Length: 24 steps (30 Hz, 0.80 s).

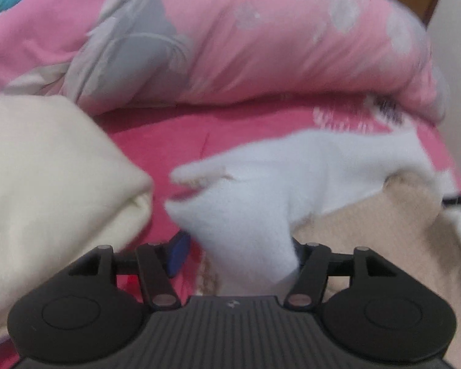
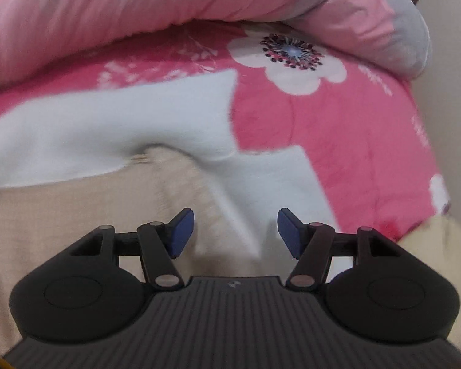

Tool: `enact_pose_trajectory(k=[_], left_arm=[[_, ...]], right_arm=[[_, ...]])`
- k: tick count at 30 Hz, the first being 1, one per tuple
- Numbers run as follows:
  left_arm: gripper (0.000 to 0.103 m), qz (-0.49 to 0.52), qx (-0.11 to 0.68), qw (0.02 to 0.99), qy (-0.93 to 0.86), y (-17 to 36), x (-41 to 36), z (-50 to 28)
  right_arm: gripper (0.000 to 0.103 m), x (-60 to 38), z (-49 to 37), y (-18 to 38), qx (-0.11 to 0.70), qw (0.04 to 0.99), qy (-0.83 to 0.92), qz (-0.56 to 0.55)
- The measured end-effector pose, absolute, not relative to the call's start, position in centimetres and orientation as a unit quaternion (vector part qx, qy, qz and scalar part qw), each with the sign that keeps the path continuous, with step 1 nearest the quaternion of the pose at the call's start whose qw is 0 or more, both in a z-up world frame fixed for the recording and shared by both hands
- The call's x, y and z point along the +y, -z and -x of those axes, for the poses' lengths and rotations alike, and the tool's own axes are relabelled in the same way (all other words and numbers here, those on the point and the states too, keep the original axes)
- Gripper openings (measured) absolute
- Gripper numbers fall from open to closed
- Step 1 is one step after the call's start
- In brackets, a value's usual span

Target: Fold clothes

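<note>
A white garment [image 1: 261, 184] with a beige panel [image 1: 368, 230] lies on the pink flowered bedsheet [image 1: 169, 135]. A bunched part of its white cloth rises between the fingers of my left gripper [image 1: 236, 255]; the jaws stand wide, the right pad is hidden by the cloth, and I cannot tell if they grip it. In the right wrist view the same white garment [image 2: 107, 123] and its beige part [image 2: 61, 215] lie flat under my right gripper [image 2: 235, 233], which is open and empty just above the cloth.
A cream folded cloth [image 1: 46, 169] lies at the left. A pink and grey quilt [image 1: 230, 40] [image 2: 138, 6] is heaped along the far side. The bed's right edge [image 2: 427, 153] meets a pale wall. A black cable [image 1: 458, 201] shows at right.
</note>
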<state>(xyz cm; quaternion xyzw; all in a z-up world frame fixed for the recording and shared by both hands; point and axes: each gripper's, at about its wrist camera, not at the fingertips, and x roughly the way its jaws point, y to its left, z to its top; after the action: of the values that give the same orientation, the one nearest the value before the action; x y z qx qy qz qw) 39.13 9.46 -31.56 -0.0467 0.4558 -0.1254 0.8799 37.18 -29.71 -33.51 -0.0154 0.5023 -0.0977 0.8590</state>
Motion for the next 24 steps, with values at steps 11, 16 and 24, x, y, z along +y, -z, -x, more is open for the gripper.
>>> enact_pose_trajectory(k=[11,16,24], left_arm=[[0.061,0.088,0.419,0.893,0.134,30.4,10.1,-41.4],[0.049,0.087,0.433,0.888,0.129,30.7,9.9,-41.7],[0.022,-0.018,0.418,0.901,0.119,31.7,7.2,-41.7]], right_arm=[[0.056,-22.6,-34.6,29.8,0.463,0.884,-0.061,-0.03],[0.035,-19.8,-38.0,31.7,0.472,0.875,-0.103,-0.006],[0.012,-23.7,-44.7,35.7,0.474,0.88,0.024,-0.012]])
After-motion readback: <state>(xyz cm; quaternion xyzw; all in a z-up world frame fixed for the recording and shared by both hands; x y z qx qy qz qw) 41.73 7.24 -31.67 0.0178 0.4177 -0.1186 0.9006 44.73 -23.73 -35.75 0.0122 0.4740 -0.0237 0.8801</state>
